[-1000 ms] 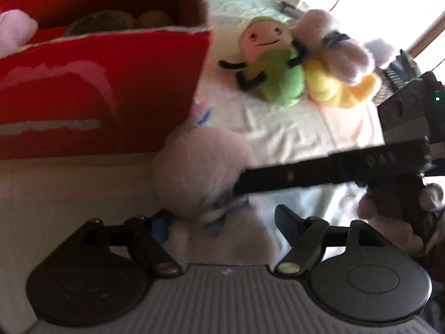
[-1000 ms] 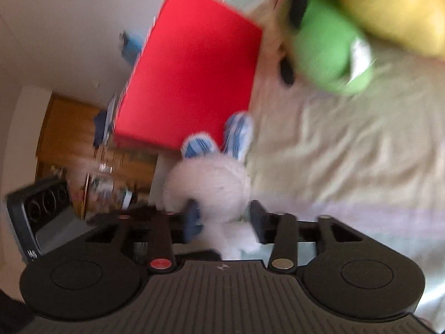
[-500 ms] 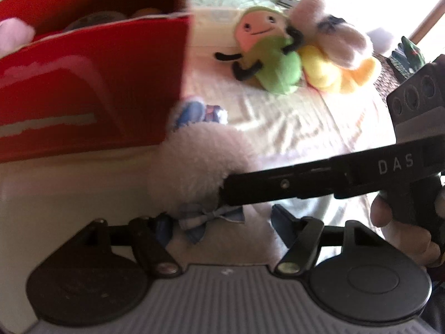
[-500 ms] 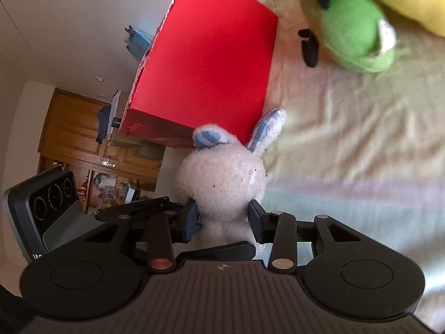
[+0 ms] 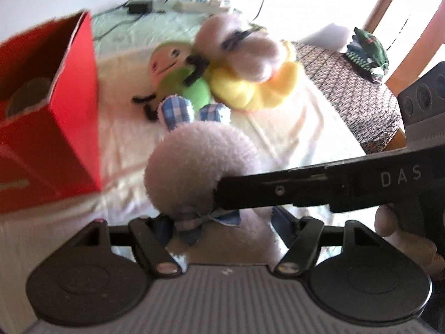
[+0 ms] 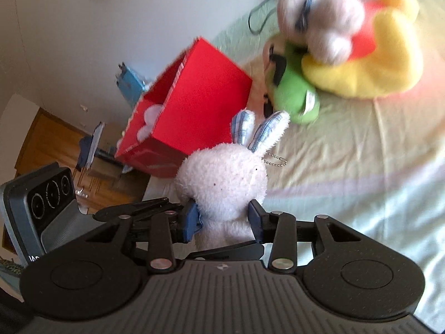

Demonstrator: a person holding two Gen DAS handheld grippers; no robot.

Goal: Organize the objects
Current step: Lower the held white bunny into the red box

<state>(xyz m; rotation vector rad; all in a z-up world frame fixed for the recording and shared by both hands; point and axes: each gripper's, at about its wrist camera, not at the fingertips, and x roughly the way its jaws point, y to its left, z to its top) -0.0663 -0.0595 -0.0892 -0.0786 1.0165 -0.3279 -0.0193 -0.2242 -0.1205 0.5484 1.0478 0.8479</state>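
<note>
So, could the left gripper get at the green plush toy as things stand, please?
Probably not directly: the white bunny sits between the left gripper's fingers, held by the right gripper, blocking the way to the green plush.

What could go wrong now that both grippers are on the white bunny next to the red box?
1. The right hand-held gripper pinches only the white bunny at its soft neck, so it may slip out.
2. The left hand-held gripper also brackets the bunny; the two could pull against each other.
3. The red box already holds toys, so the bunny might catch on its rim.
</note>
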